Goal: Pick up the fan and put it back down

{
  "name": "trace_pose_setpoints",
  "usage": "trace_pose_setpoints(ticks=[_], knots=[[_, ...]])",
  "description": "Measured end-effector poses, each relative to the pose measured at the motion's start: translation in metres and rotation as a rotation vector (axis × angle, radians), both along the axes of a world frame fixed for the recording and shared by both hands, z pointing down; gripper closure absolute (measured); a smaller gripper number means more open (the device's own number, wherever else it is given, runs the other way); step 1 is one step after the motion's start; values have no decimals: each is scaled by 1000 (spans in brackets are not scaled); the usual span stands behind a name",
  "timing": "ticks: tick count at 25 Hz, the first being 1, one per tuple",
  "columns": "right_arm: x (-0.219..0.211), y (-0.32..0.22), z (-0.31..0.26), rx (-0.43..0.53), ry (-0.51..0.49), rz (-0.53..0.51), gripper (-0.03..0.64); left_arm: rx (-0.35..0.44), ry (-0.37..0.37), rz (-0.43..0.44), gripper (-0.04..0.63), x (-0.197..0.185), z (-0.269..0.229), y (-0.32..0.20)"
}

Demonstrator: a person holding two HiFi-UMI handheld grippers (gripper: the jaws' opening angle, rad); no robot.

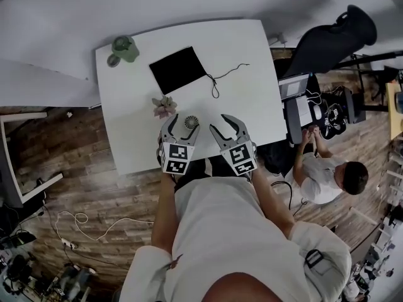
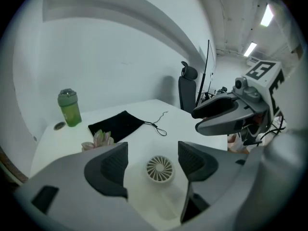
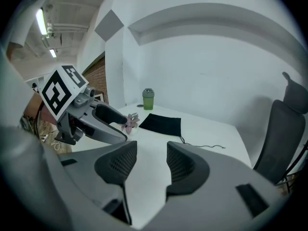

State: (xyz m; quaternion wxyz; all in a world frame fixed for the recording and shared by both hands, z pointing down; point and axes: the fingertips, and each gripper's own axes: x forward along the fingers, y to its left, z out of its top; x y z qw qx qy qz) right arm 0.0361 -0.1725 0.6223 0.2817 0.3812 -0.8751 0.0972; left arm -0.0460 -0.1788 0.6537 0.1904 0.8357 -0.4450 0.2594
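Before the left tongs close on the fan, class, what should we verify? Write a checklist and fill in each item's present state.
1. Fan lined up in the gap of the left tongs: ok, going by the left gripper view.
2. Left tongs gripping the fan: not ok; a gap shows on each side.
3. Left tongs down at the fan's height: cannot tell.
4. Right tongs open with nothing between them: ok.
5. Black pouch clear of the fan: ok; it lies farther back on the table.
6. Pink plant clear of the left tongs: cannot tell; it sits close beyond one jaw.
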Motion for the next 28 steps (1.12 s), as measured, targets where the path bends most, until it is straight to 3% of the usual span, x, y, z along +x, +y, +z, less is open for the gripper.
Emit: trace_pose_setpoints(ticks=[15, 22, 28], knots=[[-5, -13, -133, 280, -108, 38, 419, 344, 55, -83, 291, -34, -149, -11], [-10, -8, -163, 348, -111, 32, 419, 422, 67, -88, 296, -44, -185, -3], [-16, -2, -172, 364, -112, 46, 420, 440, 78, -72, 298, -50, -196, 4]])
